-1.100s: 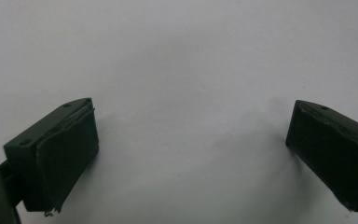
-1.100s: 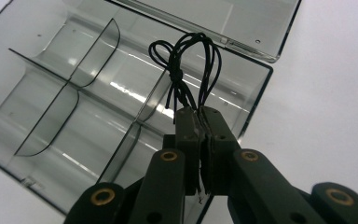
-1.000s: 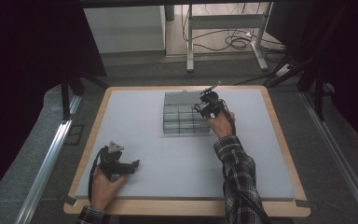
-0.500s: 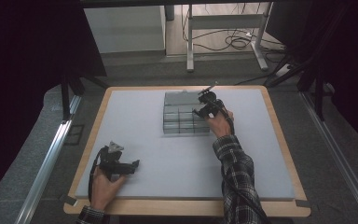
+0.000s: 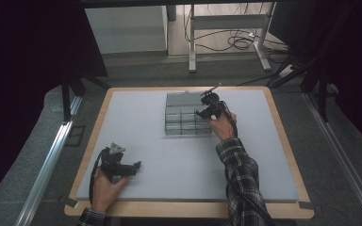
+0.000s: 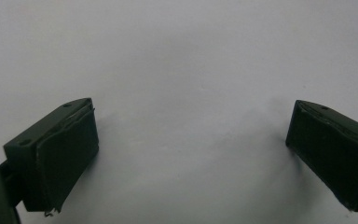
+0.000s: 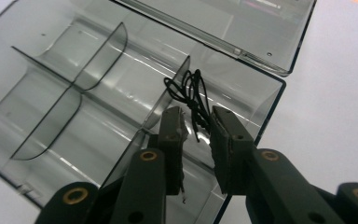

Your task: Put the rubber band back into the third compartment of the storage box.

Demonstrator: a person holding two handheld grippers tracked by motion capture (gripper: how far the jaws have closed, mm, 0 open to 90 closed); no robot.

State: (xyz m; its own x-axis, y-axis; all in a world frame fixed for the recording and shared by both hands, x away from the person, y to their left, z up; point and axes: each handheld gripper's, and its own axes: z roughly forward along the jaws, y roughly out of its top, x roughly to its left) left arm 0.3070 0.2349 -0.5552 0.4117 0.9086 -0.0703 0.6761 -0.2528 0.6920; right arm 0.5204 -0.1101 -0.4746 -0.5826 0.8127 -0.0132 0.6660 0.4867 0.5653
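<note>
My right gripper (image 7: pixel 196 122) had just been opening, jaws parted around the black thread (image 7: pixel 190 93) over the clear box (image 7: pixel 65 121), drop nearly done; my left gripper (image 6: pixel 191 154) rested wide open.

- Black thread bundle (image 7: pixel 189 92): thin, tangled loops, over the near-corner compartment.
- Clear plastic organizer box (image 7: pixel 65 93): lid open, curved dividers, lying flat on the grey mat.

From my high view the lit table (image 5: pixel 136 141) sits amid dark surroundings. Ahead of my right gripper (image 7: pixel 196 122), glare streaks the clear box (image 7: pixel 98 93); its near jaws blur.
</note>
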